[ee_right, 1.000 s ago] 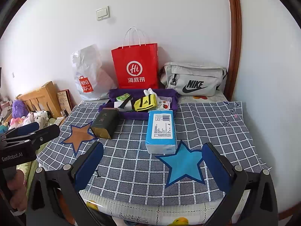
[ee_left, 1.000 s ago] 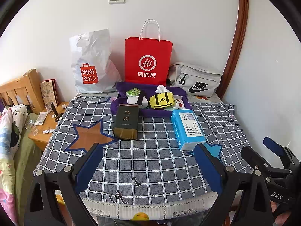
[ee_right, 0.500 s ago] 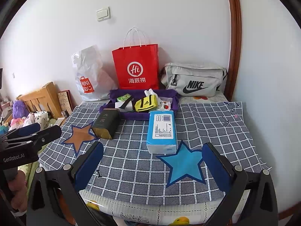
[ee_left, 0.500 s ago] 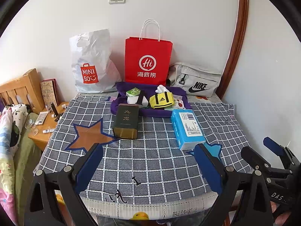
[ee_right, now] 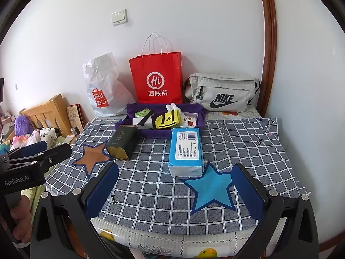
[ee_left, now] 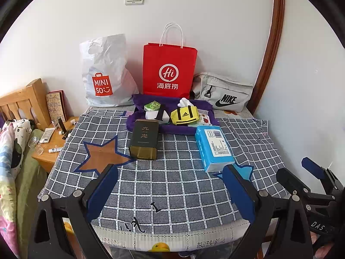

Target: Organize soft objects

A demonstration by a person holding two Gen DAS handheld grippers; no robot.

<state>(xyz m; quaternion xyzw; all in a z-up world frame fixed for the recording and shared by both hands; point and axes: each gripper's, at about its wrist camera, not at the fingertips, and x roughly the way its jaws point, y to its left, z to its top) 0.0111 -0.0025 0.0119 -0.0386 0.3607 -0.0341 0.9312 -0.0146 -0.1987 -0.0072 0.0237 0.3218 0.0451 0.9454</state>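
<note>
Blue plastic-wrapped tissue pack [ee_right: 185, 150], soft and rectangular with a white printed label, lies flat on the grey checked cloth [ee_right: 237, 142], touching the purple fabric tray's [ee_right: 129, 110] front edge; left gripper [ee_left: 170, 191] and right gripper [ee_right: 174, 191] gape wide, holding nothing

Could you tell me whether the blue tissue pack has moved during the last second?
No. The blue tissue pack lies at the blue star's upper tip, as before.

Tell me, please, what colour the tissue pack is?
The tissue pack is light blue; right wrist view shows it best.

Home bedroom: wooden headboard [ee_left: 23, 101], bedding [ee_left: 8, 142], nightstand [ee_left: 54, 142].
</note>
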